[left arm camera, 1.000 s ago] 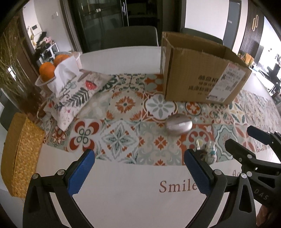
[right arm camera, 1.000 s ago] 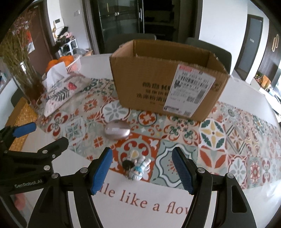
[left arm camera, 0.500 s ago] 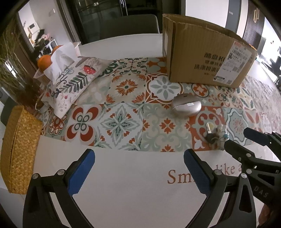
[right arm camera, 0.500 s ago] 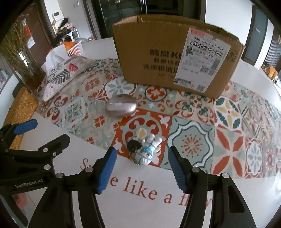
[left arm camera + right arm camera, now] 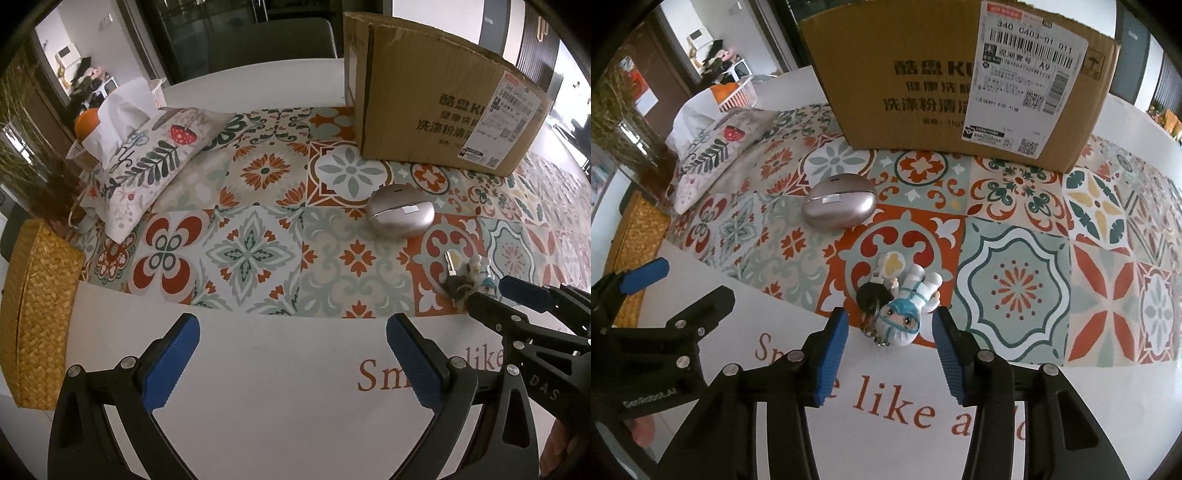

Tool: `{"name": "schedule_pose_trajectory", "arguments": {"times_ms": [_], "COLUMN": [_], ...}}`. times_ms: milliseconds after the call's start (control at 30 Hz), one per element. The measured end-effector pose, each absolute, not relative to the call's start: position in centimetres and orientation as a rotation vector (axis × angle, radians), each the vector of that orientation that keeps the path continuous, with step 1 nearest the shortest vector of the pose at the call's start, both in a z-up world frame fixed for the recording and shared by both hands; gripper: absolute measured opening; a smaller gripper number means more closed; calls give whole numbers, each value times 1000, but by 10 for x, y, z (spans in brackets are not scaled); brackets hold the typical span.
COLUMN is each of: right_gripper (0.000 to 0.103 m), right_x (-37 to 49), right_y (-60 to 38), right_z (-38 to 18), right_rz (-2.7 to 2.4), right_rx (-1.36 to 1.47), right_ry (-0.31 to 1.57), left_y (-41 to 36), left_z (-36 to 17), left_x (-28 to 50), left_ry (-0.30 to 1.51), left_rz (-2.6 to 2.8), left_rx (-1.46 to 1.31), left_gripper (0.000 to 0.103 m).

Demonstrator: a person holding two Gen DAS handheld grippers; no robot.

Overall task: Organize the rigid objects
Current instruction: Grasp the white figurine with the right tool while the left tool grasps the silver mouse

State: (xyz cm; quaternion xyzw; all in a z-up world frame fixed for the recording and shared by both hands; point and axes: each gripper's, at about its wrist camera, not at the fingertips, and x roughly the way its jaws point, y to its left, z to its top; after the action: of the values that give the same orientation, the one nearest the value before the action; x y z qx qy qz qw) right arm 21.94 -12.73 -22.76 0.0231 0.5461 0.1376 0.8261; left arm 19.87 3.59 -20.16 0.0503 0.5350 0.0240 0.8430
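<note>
Right now your right gripper (image 5: 889, 334) is spread wide, its blue ribbed fingers (image 5: 833, 352) standing on either side of the small white-suited figurine keychain with a teal hood (image 5: 909, 306), apart from it on both sides. That figurine lies on its back at the near edge of the patterned tile-print table runner (image 5: 1015, 266), its head toward you, with a black-headed key (image 5: 873, 293) touching its left side and a short metal chain trailing onto the white tablecloth with red lettering (image 5: 886, 406).

Your left gripper (image 5: 291, 354) is also spread wide and holds nothing; it hovers over the bare white cloth, well to the left of the keychain.

Farther back on the runner sits the rounded metallic pink-silver case (image 5: 839, 208), between the figurine and the brown cardboard box with a white shipping label (image 5: 923, 92). The box stands upright at the rear of the runner; you cannot see into it from either view.

Off to your left lie a floral-print fabric tissue cover with white tissue poking out (image 5: 147, 162), a white basket holding oranges (image 5: 737, 94) behind it, and a woven yellow straw box (image 5: 35, 310) at the table's edge.
</note>
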Motion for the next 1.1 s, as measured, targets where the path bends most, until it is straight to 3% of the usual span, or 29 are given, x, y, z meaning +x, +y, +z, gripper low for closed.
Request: {"name": "schedule_pose_trajectory", "arguments": {"times_ms": [233,367,1100], "right_gripper": [41,31,28], "right_x": [224,224,225], "right_y": [-124,-124,-149], "right_z": [-236,-242,-212], "right_rz": [296,296,245], "right_rx": [54,54,85], "right_ry": [1185,1204,1097], "left_y": [39,37,14], "left_z": [-207,-210,-199], "left_x": [202,204,221], "left_ry": [1145,1149,1100], "left_rz": [59,59,-64], "left_rx": [112,125,119], "left_gripper": [103,103,103]}}
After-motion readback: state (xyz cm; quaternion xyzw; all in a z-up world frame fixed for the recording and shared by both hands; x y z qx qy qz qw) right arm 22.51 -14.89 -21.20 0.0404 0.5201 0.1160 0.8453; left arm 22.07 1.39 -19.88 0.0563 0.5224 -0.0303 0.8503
